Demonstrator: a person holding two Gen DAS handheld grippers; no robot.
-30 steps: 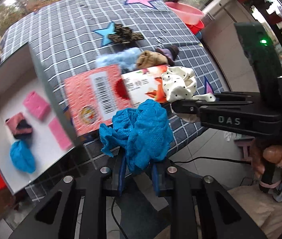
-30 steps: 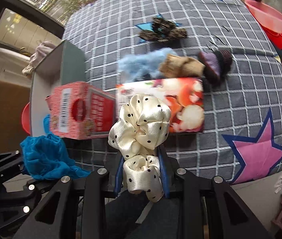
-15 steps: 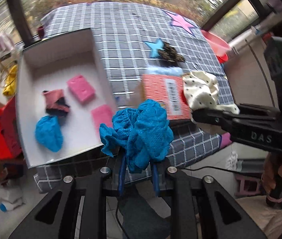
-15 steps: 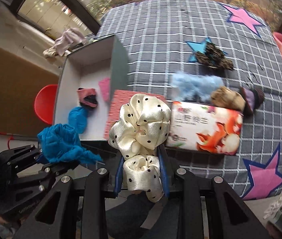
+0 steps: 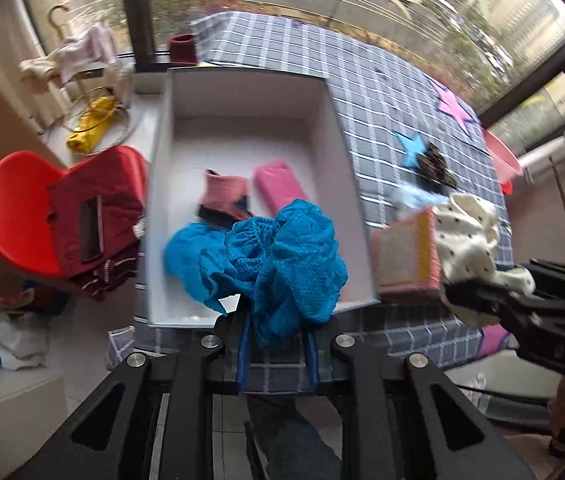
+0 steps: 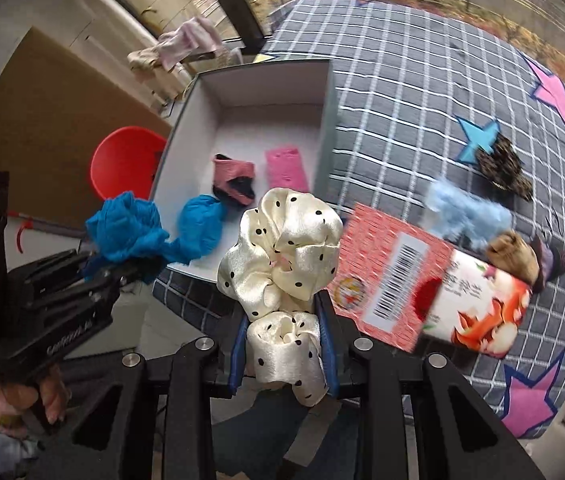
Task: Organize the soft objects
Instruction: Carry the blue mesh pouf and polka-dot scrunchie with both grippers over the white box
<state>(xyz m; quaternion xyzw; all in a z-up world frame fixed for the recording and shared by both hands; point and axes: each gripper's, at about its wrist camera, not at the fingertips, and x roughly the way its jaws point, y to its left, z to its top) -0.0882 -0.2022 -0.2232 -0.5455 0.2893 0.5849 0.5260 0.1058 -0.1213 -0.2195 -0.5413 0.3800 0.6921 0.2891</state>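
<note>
I've swung both tongs across from over the two packets to the box [image 5: 338, 128] at the table's [image 6: 422, 92] left edge. A second ago the box sat off at the left of my left view; now it fills the middle. Judgement: carry leg is about done, next is the drop into the box.

Left tongs [image 5: 276, 354] are clamped narrow on the blue mesh scrunchie [image 5: 282, 256], which hangs over the box's near end, not yet inside. Right tongs [image 6: 282, 354] are clamped narrow on the cream polka-dot scrunchie [image 6: 282, 256], just off the box's near right corner, over the table's near edge. Neither grip has changed through the move.

Count, big to small:
- 1 table, grey check cloth with star patches.
- 1 box, open, white inside.
- 2 packets by the box's right wall: red barcode packet [image 6: 390, 280], fox-print packet [image 6: 478, 312]. Not soft goods as far as I can judge, so they stay.
- 2 scrunchies in the tongs.
- 3 soft items I can count in the box: blue bundle [image 6: 198, 228], pink-and-black piece [image 6: 234, 180], pink pad [image 6: 284, 168]. My blue scrunchie hides part of the floor.
- 4 soft items loose mid-table: light blue fluffy [image 6: 466, 212], tan [image 6: 512, 254], purple-dark [image 6: 552, 262], dark patterned one [image 6: 502, 168] by the blue star.

So six left to land.
</note>
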